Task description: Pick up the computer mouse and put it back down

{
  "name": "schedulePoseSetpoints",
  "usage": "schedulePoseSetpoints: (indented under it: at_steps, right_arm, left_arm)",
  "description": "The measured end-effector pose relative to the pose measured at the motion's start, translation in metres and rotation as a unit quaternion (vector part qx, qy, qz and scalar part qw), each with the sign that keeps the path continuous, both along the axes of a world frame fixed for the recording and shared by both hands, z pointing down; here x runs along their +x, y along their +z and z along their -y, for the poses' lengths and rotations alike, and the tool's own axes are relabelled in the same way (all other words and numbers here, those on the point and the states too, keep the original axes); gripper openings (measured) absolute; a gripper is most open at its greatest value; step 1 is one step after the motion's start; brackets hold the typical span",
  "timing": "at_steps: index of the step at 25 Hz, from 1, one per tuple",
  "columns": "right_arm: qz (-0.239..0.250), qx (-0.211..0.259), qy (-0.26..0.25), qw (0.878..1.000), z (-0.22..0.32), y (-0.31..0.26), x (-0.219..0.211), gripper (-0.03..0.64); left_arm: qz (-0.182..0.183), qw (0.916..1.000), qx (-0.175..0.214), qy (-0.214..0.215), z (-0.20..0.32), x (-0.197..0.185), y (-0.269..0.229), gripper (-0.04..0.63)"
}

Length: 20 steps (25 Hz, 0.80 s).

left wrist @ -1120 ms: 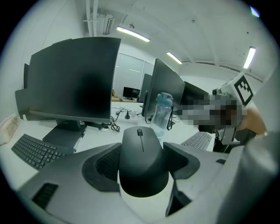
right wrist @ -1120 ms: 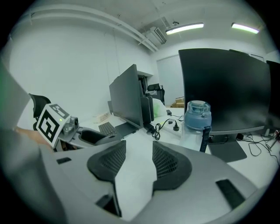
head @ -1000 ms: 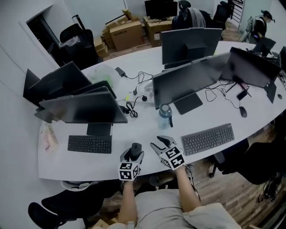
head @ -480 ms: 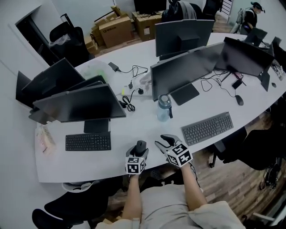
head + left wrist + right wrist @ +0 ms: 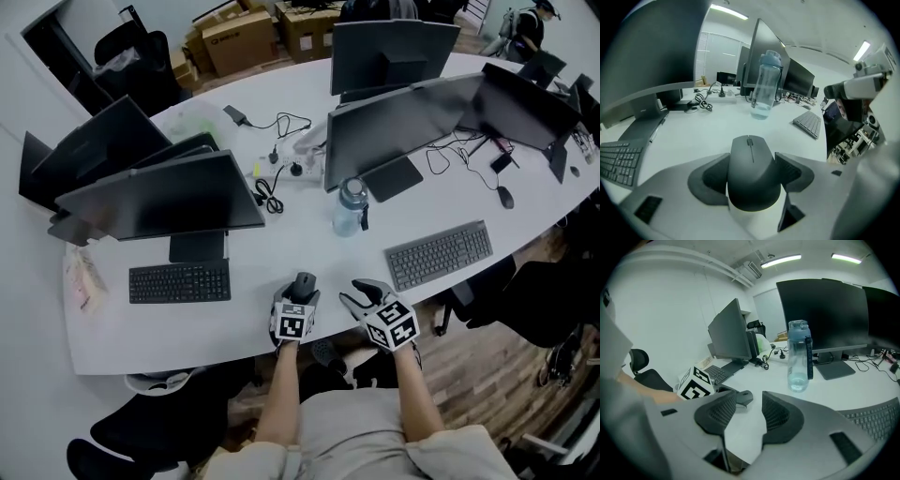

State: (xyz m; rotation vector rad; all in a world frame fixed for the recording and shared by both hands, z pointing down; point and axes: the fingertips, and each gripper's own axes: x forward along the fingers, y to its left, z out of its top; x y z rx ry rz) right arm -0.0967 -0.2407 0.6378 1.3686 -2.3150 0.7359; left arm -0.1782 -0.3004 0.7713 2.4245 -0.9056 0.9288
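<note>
A dark grey computer mouse (image 5: 304, 283) is clamped between the two pads of my left gripper (image 5: 302, 292), near the front edge of the white desk (image 5: 234, 323). In the left gripper view the mouse (image 5: 752, 168) fills the gap, with a pad pressing on each side. It sits low over the desk; whether it touches the surface I cannot tell. My right gripper (image 5: 364, 292) is just to the right of it, open, with nothing between its fingers. From the right gripper view the mouse (image 5: 740, 397) shows beyond the left pad, beside the left gripper's marker cube (image 5: 696, 384).
A clear water bottle (image 5: 348, 208) stands behind the grippers. A grey keyboard (image 5: 439, 254) lies to the right and a black keyboard (image 5: 179, 281) to the left. Dark monitors (image 5: 159, 202) stand further back with cables and a power strip. Office chairs are under the desk edge.
Both grippers have come down closer to the desk near its front edge. The left one still has the mouse between its pads. The right gripper's jaws look the same.
</note>
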Motion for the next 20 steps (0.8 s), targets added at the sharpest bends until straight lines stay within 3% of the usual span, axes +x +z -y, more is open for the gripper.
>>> schedulePoseSetpoints:
  at_steps: [4, 9, 20]
  right_arm:
    - [0.008, -0.007, 0.007, 1.000, -0.007, 0.009, 0.005, 0.184]
    - [0.007, -0.018, 0.025, 1.000, -0.014, 0.019, 0.015, 0.187]
    - [0.013, -0.009, 0.015, 1.000, -0.015, 0.007, 0.019, 0.199]
  left_arm:
    - [0.011, 0.9994, 0.007, 0.032, 0.005, 0.018, 0.009, 0.305]
    - [0.032, 0.9986, -0.012, 0.041, 0.010, 0.020, 0.023, 0.305]
    - [0.038, 0.9988, -0.014, 0.026, 0.016, 0.032, 0.029, 0.307]
